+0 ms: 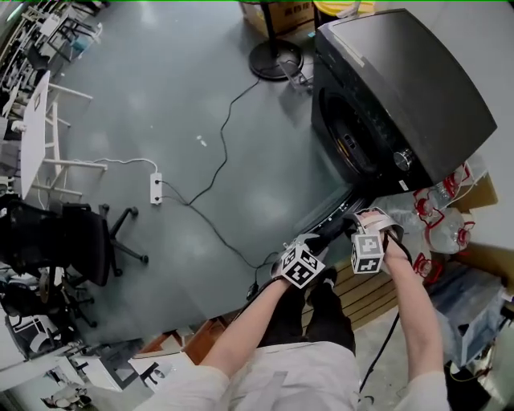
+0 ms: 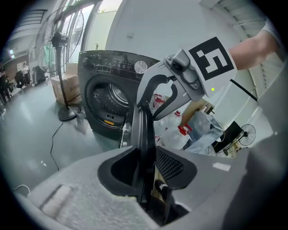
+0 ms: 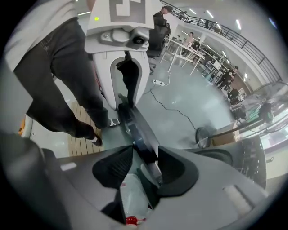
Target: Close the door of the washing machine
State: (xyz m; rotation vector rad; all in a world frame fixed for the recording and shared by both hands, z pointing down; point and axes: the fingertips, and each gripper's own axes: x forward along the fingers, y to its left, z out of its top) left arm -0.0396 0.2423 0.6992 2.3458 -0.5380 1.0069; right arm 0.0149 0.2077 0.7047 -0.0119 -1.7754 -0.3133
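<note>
The black washing machine (image 1: 401,88) stands at the upper right of the head view with its drum (image 1: 349,140) uncovered. Its door (image 1: 325,223) is swung out toward me. My left gripper (image 1: 320,243) is shut on the door's outer edge (image 2: 143,130), which runs edge-on between its pads (image 2: 168,164). My right gripper (image 1: 355,227) is at the same edge, just to the right. Its jaws stand open around the door rim (image 3: 135,130), with a gap showing on one side. Each gripper view shows the other gripper: the right gripper (image 2: 152,108) and the left gripper (image 3: 126,105).
Large water bottles (image 1: 442,217) and bags lie right of the washer. A wooden pallet (image 1: 377,293) is under my feet. A fan stand (image 1: 275,58) and a cardboard box (image 1: 277,14) are behind the machine. A power strip (image 1: 156,187) with cables and an office chair (image 1: 72,241) are on the left.
</note>
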